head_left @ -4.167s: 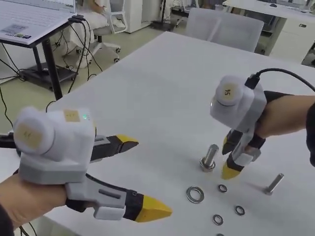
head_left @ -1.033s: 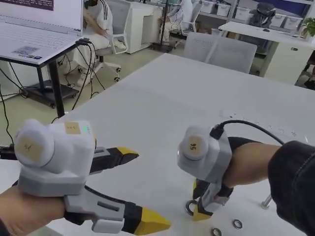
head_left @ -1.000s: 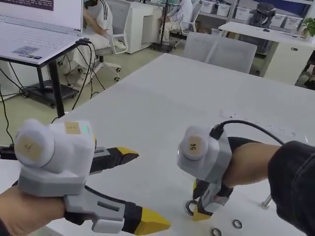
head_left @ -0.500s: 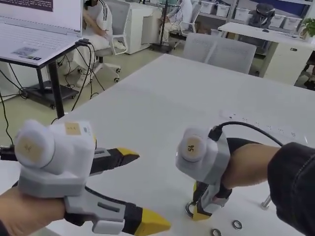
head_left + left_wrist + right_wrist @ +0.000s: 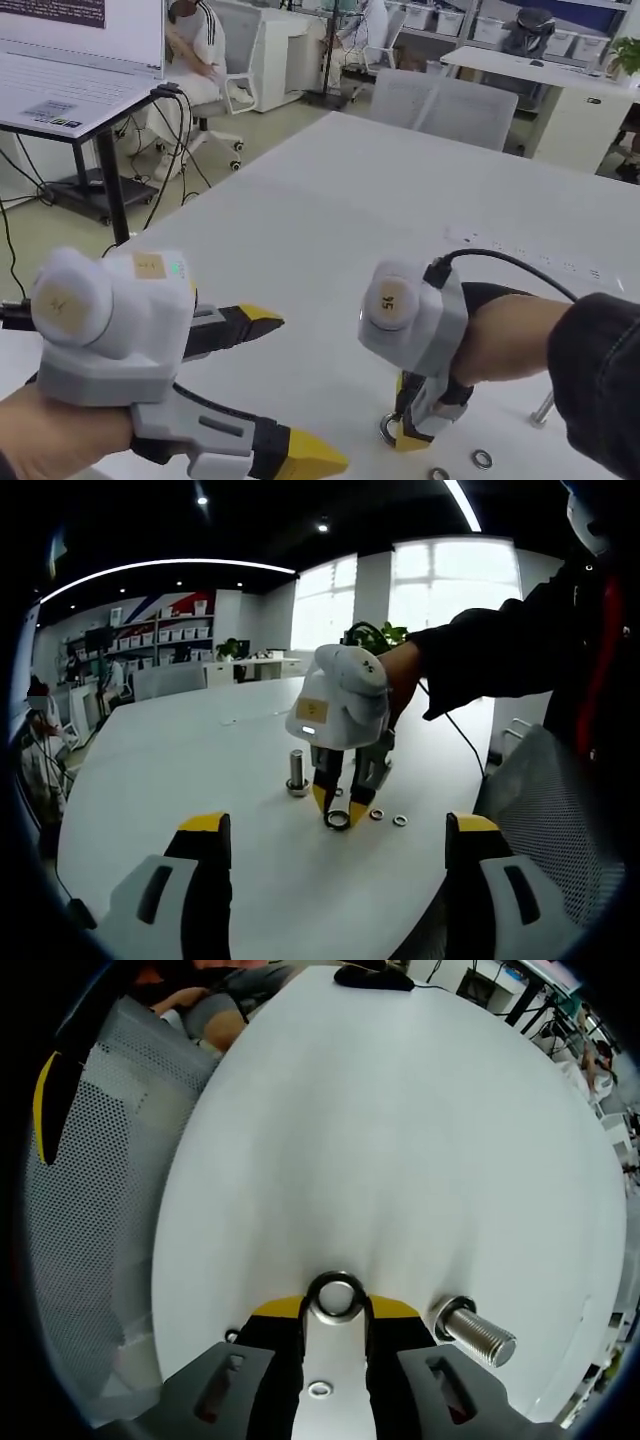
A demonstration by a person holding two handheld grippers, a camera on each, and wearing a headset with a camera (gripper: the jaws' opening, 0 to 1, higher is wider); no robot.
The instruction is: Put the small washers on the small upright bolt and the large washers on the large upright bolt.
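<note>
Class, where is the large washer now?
Right gripper view: the large washer is pinched at the tips of the right gripper, with the large upright bolt right of it.

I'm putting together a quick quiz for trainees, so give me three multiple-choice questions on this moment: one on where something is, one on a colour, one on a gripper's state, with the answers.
1. In the right gripper view, where does the large upright bolt stand relative to the jaws of the right gripper?
A) to their right
B) to their left
C) between them

2. What colour are the right gripper's tips?
A) red
B) yellow
C) blue

3. What is the right gripper's state?
A) open, holding nothing
B) shut on the large washer
C) shut on a small washer

Answers:
1 A, the bolt's threaded top shows just right of the jaws.
2 B, yellow tips show in the head view and both gripper views.
3 B, the ring sits pinched between the closed tips.
</note>
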